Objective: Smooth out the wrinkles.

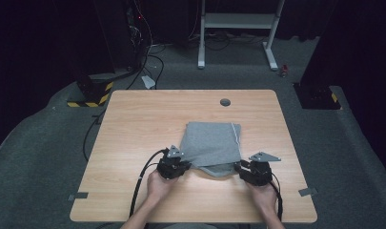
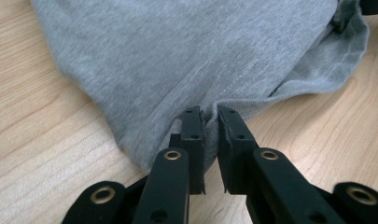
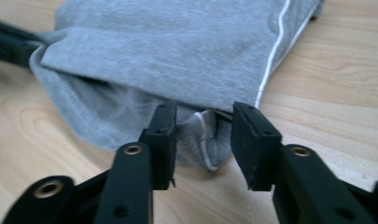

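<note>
A folded grey garment (image 1: 212, 143) with a white seam line lies on the wooden table (image 1: 143, 119), right of centre. My left gripper (image 1: 185, 162) is at its near left corner. In the left gripper view the jaws (image 2: 210, 114) stand almost together, with a bunched fold of the grey garment (image 2: 191, 56) pinched between them. My right gripper (image 1: 239, 166) is at the near right corner. In the right gripper view its jaws (image 3: 203, 114) stand apart, and a loose corner of the garment (image 3: 177, 46) lies between them without touching the pads.
A grey round grommet (image 1: 225, 101) sits in the table near its far edge. Tape marks (image 1: 77, 196) (image 1: 307, 192) lie at both near corners. A white-legged frame (image 1: 238, 28) and a hazard-striped base (image 1: 90, 98) stand on the carpet beyond the table.
</note>
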Demonstrator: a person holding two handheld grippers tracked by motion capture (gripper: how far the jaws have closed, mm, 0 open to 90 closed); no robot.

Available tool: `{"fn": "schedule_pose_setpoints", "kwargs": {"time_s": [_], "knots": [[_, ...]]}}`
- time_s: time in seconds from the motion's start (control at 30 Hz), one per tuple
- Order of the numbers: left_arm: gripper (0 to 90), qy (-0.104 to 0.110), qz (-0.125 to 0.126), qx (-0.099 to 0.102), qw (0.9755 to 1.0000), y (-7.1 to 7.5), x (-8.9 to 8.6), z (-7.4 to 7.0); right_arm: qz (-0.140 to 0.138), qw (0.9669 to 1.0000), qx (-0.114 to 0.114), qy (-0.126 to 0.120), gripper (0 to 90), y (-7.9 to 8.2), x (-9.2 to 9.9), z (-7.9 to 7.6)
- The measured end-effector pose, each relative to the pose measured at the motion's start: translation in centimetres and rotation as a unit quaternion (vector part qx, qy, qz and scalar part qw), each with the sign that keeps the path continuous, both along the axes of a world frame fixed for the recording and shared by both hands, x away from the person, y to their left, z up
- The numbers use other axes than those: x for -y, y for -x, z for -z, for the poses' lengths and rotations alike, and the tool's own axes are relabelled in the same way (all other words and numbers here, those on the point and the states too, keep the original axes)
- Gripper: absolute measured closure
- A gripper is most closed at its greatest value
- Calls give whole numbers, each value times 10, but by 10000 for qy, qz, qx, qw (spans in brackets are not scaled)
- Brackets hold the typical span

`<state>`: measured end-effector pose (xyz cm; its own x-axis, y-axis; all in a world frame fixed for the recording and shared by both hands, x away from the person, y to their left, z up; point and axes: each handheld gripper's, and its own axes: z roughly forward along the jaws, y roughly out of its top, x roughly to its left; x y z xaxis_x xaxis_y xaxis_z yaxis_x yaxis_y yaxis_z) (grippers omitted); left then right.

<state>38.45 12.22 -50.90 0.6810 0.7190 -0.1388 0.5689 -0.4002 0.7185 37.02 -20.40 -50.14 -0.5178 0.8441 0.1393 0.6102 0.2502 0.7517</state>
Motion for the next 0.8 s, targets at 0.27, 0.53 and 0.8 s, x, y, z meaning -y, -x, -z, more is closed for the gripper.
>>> {"fn": "schedule_pose_setpoints", "kwargs": {"time_s": [0.27,0.53,0.8], "knots": [[579,231,58,195,9995,4,-4,-7,296,9995,79,14,541,-3,-6,-5],[598,176,-113,170,9996,2,-3,-5,-50,9987,-120,501,814,7,-7,2],[660,237,-208,219,9993,8,-12,-9,-142,9967,40,803,832,22,2,1]]}}
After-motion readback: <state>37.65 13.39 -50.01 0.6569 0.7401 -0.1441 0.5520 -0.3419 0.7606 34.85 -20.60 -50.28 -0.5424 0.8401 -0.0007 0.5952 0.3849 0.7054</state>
